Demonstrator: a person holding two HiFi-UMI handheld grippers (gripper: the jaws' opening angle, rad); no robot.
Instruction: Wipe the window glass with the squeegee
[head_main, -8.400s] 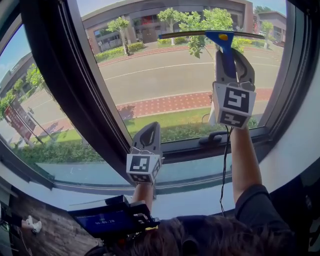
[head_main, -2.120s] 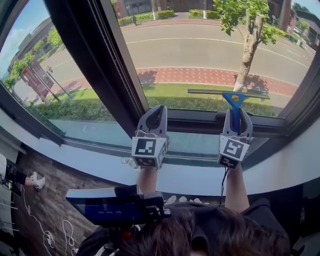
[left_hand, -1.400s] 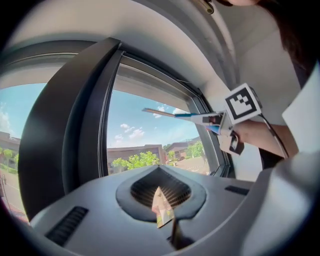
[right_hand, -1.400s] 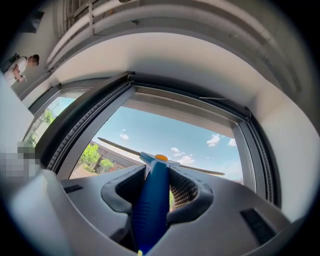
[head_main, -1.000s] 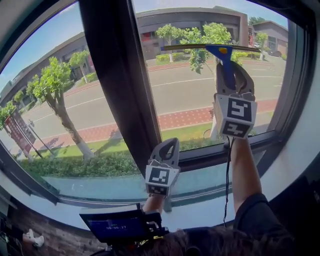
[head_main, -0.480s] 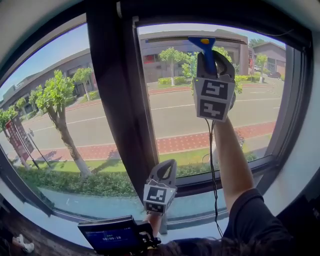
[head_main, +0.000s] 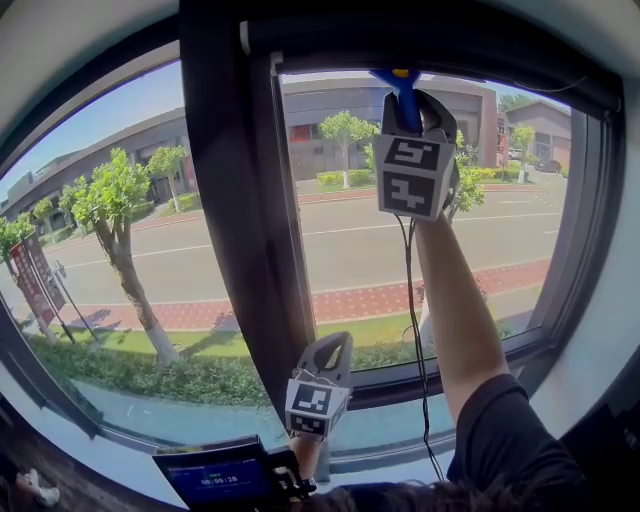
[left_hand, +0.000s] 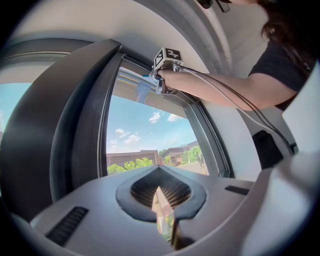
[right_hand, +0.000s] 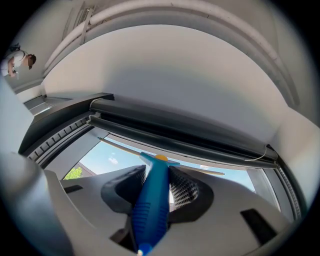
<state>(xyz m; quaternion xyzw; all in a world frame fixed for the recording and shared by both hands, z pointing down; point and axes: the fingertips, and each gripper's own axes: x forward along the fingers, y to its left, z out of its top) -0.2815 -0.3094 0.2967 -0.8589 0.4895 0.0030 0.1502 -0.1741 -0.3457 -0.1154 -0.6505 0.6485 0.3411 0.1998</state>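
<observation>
Squeegee (head_main: 401, 88) count is one: a blue-handled tool with a single yellow spot at the neck, held up to the right of the dark upright post (head_main: 230, 220) that splits the window. Its handle points upward, and in the right gripper view its one long thin blade (right_hand: 125, 148) lies across the window glass (head_main: 490, 230) just under the top rail of the frame.

Two grippers are in view, each carrying one marker cube. The right gripper (head_main: 408, 104) is raised high, well to the right of the post and near its top end. Its two jaws are closed against the blue handle (right_hand: 152, 205), one ribbed pad on each side, the handle filling the gap between them. One bare arm (head_main: 455, 310) reaches up to it, with one thin black cable (head_main: 412, 300) hanging alongside.

The left gripper (head_main: 327, 352) sits low, just right of the post's foot and close to the bottom rail. Its own view shows the two jaws (left_hand: 162, 200) brought together with only a thin slit left between them and nothing in their grasp.

Two panes flank the post, one on either side; the squeegee is on the right-hand one. Below the post's foot, at the bottom edge of the head view, sits one small lit screen (head_main: 215, 475).
</observation>
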